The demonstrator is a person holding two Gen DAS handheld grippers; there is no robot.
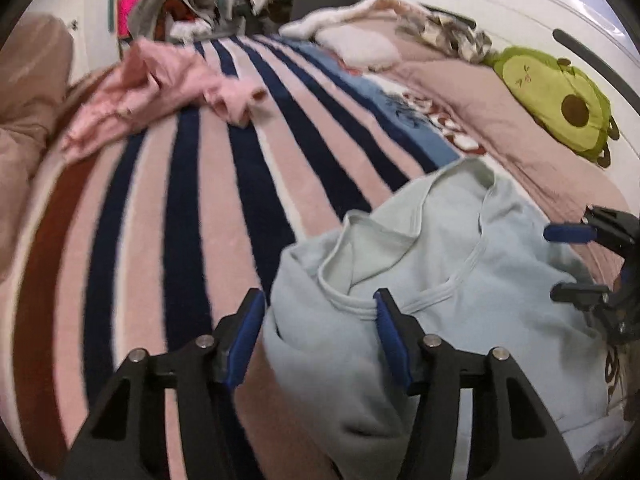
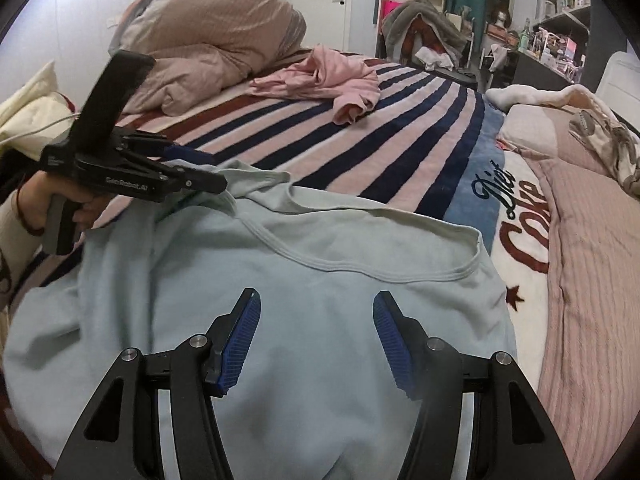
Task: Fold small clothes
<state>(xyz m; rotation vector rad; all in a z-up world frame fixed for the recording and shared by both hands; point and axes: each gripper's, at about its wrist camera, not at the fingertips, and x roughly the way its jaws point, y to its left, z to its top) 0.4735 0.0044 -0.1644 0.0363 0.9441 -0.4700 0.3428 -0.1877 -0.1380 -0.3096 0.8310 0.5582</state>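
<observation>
A pale blue sweatshirt point(image 2: 312, 300) lies on the striped blanket with its neckline toward the far side; it also shows in the left wrist view point(image 1: 460, 288). My left gripper point(image 1: 318, 312) is open, with the sweatshirt's left shoulder fabric between its jaws. In the right wrist view the left gripper point(image 2: 204, 172) sits at the sweatshirt's left shoulder. My right gripper point(image 2: 316, 312) is open and empty, hovering over the sweatshirt's chest. In the left wrist view the right gripper point(image 1: 568, 262) shows open at the right edge. A crumpled pink garment point(image 2: 332, 80) lies farther up the bed, also in the left wrist view point(image 1: 160, 80).
The striped blanket point(image 2: 400, 128) covers the bed. A beige duvet heap point(image 2: 208, 40) sits at the far left. A pink ribbed cover point(image 2: 592, 260) lies on the right. A green avocado plush point(image 1: 560, 100) rests by the wall. A chair piled with clothes point(image 2: 424, 28) stands beyond the bed.
</observation>
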